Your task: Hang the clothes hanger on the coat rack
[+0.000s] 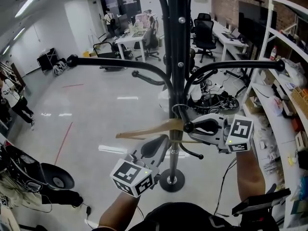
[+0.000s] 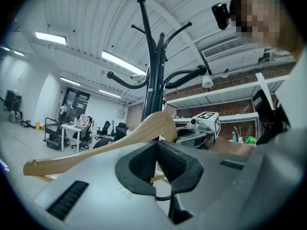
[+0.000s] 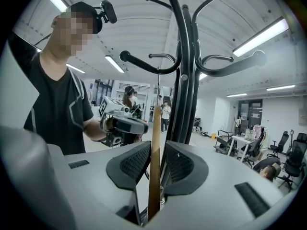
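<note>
You've got the left gripper (image 1: 160, 146) and right gripper (image 1: 189, 127) both clamped on the clothes hanger (image 1: 144, 130), mid-frame by the coat rack (image 1: 177, 57) pole. Keep it level and ease the hook (image 1: 176, 109) over a rack arm (image 1: 231, 67) before letting go.

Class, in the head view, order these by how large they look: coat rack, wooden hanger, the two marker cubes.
1. Coat rack
2. Wooden hanger
3. Left marker cube and right marker cube: similar. The left looks slightly bigger, perhaps only from nearness.
</note>
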A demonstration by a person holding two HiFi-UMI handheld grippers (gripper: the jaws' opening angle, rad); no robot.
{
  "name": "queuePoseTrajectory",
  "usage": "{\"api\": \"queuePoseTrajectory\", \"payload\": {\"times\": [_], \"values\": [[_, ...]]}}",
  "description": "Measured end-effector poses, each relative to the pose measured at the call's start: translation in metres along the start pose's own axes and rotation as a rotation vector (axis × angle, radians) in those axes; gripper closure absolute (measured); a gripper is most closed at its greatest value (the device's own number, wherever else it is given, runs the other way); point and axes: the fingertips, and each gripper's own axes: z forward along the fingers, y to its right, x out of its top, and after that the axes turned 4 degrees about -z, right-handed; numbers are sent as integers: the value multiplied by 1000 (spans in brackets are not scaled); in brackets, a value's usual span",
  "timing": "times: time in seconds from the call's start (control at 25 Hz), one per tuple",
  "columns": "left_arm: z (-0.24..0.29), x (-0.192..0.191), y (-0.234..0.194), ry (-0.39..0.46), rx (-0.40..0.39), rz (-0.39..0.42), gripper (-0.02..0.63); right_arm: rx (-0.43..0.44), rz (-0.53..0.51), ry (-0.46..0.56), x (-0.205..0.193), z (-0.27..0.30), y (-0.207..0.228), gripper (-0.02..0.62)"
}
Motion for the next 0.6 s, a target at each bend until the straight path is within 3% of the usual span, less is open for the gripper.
{"api": "queuePoseTrajectory", "payload": {"times": [0.6], "values": [[-7, 0, -1, 4, 2, 6, 606, -36, 40, 81, 8, -8, -1, 505]]}}
